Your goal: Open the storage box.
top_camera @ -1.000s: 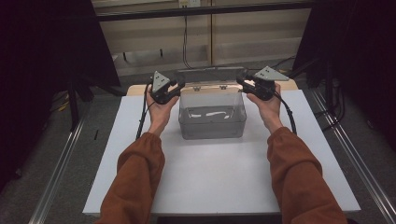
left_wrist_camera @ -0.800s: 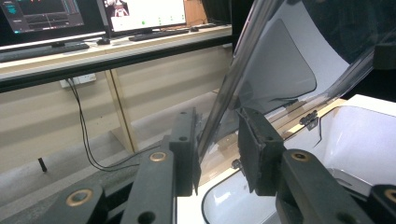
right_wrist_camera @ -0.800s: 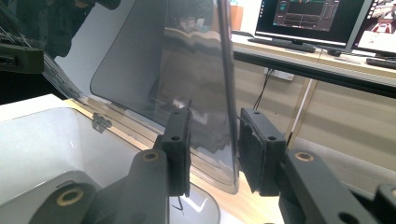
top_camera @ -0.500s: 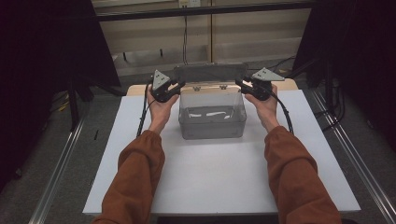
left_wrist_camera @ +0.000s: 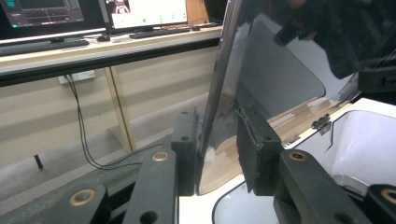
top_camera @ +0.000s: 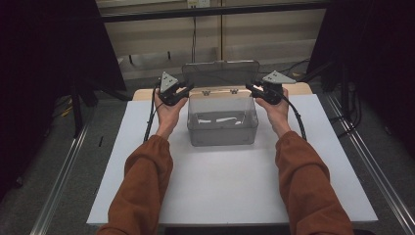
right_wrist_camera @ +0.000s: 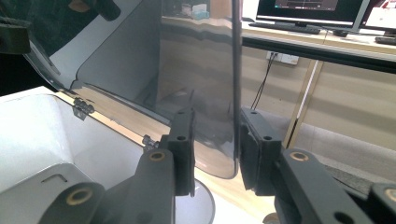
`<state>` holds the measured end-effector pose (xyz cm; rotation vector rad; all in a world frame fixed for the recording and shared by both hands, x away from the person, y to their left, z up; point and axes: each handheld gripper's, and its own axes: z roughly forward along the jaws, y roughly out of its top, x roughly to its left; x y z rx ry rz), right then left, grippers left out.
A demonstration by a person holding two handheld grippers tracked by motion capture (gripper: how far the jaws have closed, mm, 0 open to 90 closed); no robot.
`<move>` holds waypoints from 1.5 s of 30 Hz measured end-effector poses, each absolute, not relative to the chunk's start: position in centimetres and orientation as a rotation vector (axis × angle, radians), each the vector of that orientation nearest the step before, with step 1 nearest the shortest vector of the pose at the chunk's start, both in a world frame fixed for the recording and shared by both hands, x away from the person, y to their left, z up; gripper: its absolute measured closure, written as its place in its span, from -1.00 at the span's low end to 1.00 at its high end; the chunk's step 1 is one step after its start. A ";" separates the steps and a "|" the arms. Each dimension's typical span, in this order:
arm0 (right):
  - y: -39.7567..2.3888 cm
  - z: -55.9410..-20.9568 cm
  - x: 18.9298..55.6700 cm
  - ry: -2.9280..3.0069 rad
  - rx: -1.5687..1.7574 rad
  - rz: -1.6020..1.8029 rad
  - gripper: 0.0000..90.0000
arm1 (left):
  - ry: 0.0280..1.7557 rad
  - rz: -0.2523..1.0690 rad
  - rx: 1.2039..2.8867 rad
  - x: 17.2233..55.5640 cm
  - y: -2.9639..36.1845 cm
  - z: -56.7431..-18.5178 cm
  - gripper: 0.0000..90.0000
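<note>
At lid (top_camera: 221, 73) side edges, both grippers clamp.

Rust-orange sleeves (top_camera: 147, 171), black jaws

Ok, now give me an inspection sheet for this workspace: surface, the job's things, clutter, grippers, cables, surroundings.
Surface: white table top, bare around the box.
Job's things: clear plastic box at the far middle, its hinged lid raised upright; pale shapes inside, too unclear to name.
Clutter: nothing seen.
Grippers: left gripper shut on the lid's left edge; right gripper astride the right edge, jaws just closed further, pad contact unclear.
Cables: left cable and right cable trail back along the forearms, clear of the box.
Surroundings: monitors on a desk beyond, a wall cord, floor rails.
</note>
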<state>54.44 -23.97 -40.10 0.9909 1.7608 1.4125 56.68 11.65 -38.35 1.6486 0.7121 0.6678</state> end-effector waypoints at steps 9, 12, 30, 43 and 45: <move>-24.0 -40.9 55.0 1.773 1.014 1.405 0.50 | 0.727 0.652 1.653 57.0 11.7 -38.4 0.55; -24.1 -41.1 55.2 1.777 1.025 1.405 0.51 | 0.729 0.649 1.658 57.1 11.7 -38.4 0.56; -24.1 -41.2 55.5 1.772 1.038 1.412 0.59 | 0.803 0.592 1.692 58.3 11.3 -39.7 0.55; -24.1 -41.0 56.1 1.777 1.075 1.411 0.61 | 0.881 0.526 1.669 58.9 11.6 -39.9 0.65; -24.1 -41.0 56.2 1.775 1.081 1.415 0.62 | 0.891 0.512 1.647 59.0 11.5 -40.0 0.64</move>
